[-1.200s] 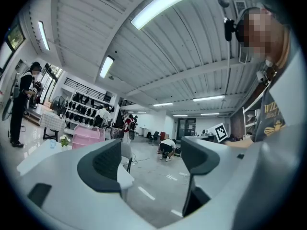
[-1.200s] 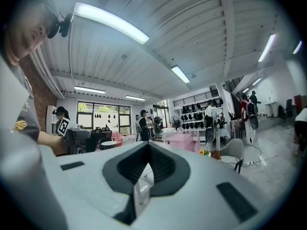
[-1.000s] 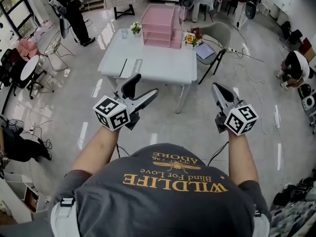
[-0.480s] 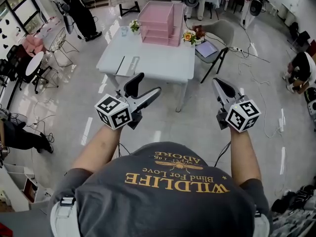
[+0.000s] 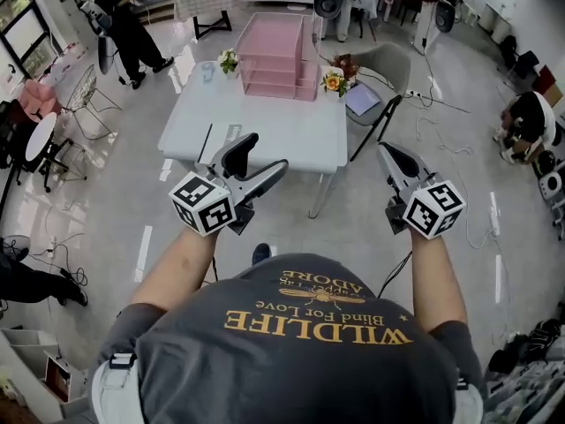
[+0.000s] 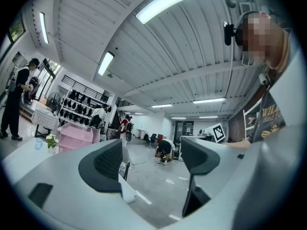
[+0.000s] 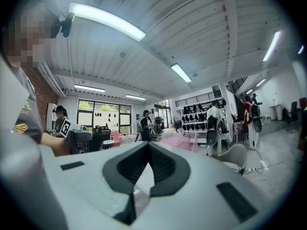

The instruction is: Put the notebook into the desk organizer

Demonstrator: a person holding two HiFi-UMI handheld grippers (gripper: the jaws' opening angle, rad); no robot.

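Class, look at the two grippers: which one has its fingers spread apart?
The left gripper: its fingers stand wide apart with nothing between them, while the right gripper has its fingertips pressed together.

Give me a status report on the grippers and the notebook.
Left gripper open, empty; right gripper shut, empty. Notebook flat on table, near-left corner, not gripped. Desk organizer at far edge; tabletop between bare.
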